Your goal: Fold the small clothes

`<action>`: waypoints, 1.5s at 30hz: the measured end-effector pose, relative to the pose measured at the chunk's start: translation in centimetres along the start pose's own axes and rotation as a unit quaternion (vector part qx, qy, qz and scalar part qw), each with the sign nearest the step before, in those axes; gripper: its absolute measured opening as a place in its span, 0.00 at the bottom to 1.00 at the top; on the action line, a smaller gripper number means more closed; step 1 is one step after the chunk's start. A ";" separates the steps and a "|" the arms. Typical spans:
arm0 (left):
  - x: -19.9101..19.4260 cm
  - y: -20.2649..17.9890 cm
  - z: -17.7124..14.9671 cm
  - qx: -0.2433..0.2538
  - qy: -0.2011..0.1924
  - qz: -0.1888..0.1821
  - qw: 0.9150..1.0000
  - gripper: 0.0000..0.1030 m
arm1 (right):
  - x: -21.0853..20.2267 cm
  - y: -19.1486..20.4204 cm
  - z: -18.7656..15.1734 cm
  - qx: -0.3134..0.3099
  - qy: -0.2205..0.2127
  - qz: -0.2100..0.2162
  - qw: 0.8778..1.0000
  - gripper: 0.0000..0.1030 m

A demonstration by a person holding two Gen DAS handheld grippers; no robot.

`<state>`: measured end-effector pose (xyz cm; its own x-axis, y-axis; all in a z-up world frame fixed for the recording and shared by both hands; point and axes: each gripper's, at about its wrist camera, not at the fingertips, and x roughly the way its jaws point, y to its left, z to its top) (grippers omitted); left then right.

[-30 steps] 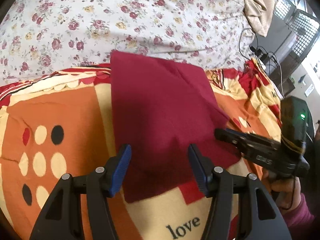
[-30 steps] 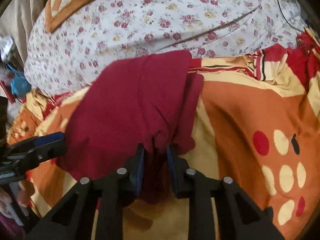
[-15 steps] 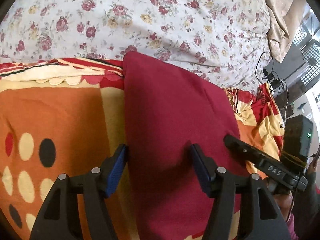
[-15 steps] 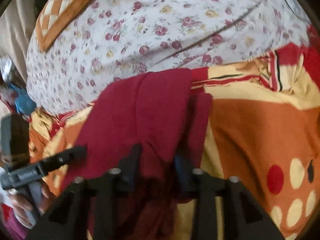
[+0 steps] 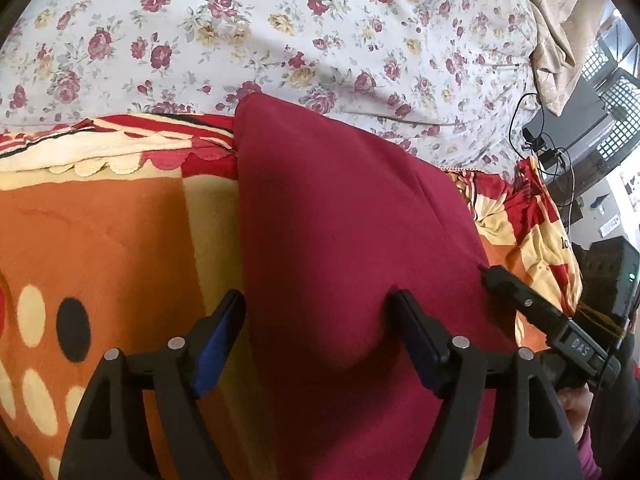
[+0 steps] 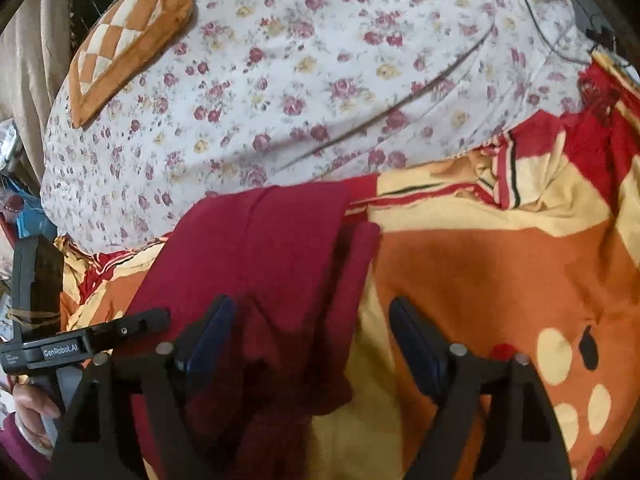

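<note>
A dark red garment (image 5: 344,216) lies folded lengthwise on the orange, cream and red blanket (image 5: 112,240). My left gripper (image 5: 320,320) hovers low over its near part, jaws opening wide; the cloth lies under and between the blue pads, which do not press it. My right gripper (image 6: 312,320) is also opening. A rumpled fold of the garment (image 6: 280,264) sits between its fingers, free of both pads. Each gripper shows in the other's view: the right gripper (image 5: 520,300) at the cloth's right edge, the left gripper (image 6: 120,332) at its left edge.
A floral bedsheet (image 5: 320,32) covers the bed beyond the blanket. An orange checkered cushion (image 6: 128,40) lies at the far left. Cables and dark equipment (image 5: 560,148) stand off the bed's right side, below a beige cloth (image 5: 560,20). A person's hand (image 6: 36,404) holds the left gripper's handle.
My right gripper has let go of the red fold and its jaws have spread wide. My left gripper came lower and closer over the garment, and its jaws widened.
</note>
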<state>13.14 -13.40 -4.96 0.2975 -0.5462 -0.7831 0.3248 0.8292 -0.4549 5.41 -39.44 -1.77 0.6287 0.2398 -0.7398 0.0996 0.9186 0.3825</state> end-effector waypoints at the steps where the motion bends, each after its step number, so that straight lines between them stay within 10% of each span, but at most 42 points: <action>1: 0.1 0.0 0.0 0.000 0.001 -0.002 1.000 0.68 | 0.5 -0.3 0.0 0.005 0.011 0.003 1.000 0.81; 17: 2.0 0.2 0.9 0.002 0.039 -0.035 0.999 0.73 | 5.0 -1.7 0.0 0.041 0.046 0.109 0.992 0.88; 21: 2.4 0.4 0.9 0.001 0.046 -0.056 0.997 0.68 | 5.5 -1.0 0.4 0.031 0.044 0.123 0.991 0.59; 25: 1.1 0.2 0.6 0.001 0.028 -0.059 0.998 0.41 | 4.8 0.0 0.4 0.028 0.031 0.110 0.993 0.45; 30: -2.0 -0.7 -0.2 0.004 0.020 -0.068 0.997 0.33 | 2.0 1.7 0.9 0.026 0.021 0.136 0.990 0.37; 41: -12.9 0.5 -8.5 -0.006 0.012 -0.046 0.999 0.33 | -4.1 7.9 -4.5 0.005 0.075 0.209 0.975 0.37; 45: -12.3 2.2 -12.4 -0.028 0.031 -0.010 0.999 0.35 | -3.7 10.2 -7.9 -0.059 0.099 0.164 0.980 0.48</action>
<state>-0.87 -3.36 -1.61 0.2355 -0.5551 -0.7977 0.2790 0.8249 -0.4917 -1.95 -28.48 0.50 0.4495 0.5730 -0.6853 -0.1803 0.8095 0.5587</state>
